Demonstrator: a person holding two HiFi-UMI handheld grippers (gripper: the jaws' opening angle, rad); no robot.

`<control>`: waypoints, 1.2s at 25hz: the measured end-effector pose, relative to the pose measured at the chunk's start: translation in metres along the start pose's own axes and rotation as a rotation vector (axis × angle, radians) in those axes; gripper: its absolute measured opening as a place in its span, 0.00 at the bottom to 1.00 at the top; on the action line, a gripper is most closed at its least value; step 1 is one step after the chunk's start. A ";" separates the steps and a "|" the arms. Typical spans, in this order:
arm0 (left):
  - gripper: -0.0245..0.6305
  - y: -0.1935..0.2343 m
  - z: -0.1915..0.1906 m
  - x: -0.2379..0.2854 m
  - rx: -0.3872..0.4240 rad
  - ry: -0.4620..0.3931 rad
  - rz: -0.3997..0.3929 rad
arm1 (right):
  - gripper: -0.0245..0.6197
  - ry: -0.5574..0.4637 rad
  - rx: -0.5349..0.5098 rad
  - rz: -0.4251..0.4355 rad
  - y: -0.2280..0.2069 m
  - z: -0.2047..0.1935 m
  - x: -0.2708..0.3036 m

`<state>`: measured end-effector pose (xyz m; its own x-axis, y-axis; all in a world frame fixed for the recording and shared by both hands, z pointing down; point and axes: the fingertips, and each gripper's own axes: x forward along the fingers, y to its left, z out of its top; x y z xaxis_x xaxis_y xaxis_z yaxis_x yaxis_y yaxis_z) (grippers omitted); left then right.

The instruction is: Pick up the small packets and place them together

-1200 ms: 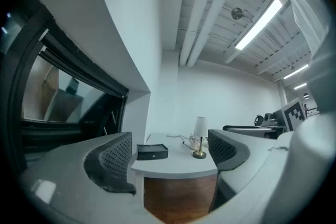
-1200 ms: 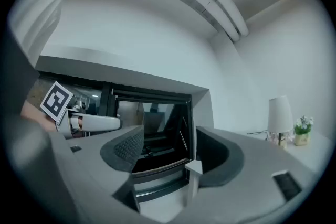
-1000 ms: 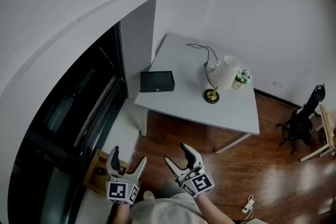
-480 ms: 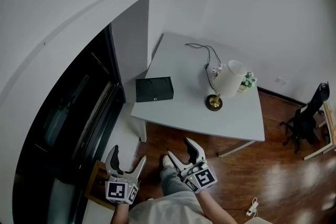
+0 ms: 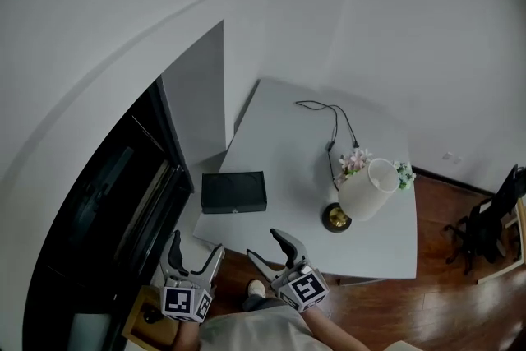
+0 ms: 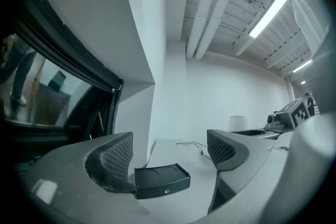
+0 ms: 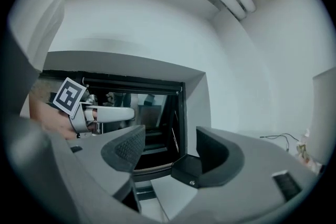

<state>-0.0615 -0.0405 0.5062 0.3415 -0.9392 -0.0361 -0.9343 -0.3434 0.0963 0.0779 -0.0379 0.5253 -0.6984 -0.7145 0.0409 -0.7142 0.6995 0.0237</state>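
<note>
Approach: table (image 5: 288, 168) nearer than a second ago, black box (image 5: 234, 192) by its front edge; left gripper (image 5: 195, 247) and right gripper (image 5: 266, 247) spread wide, empty, just short of it; no packets visible, pickup yet to start

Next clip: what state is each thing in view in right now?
Left gripper: jaws apart, empty.
Right gripper: jaws apart, empty.
Flat black rectangular box: closed, lying flat on the white table.
White-shaded lamp with brass base: standing.
Thin black cable: loose on the table.
</note>
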 end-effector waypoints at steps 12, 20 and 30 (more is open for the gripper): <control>0.68 0.012 -0.004 0.077 0.024 0.019 0.013 | 0.51 0.099 0.201 0.026 -0.062 -0.046 0.051; 0.67 0.051 -0.008 0.086 0.016 0.037 0.006 | 0.50 0.432 0.389 0.010 -0.061 -0.160 0.095; 0.67 0.077 -0.005 0.089 0.019 0.044 -0.004 | 0.49 0.662 0.644 -0.081 -0.067 -0.266 0.150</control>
<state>-0.1029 -0.1505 0.5152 0.3491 -0.9371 0.0076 -0.9345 -0.3475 0.0773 0.0330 -0.1880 0.7952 -0.6182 -0.4694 0.6305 -0.7860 0.3637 -0.4999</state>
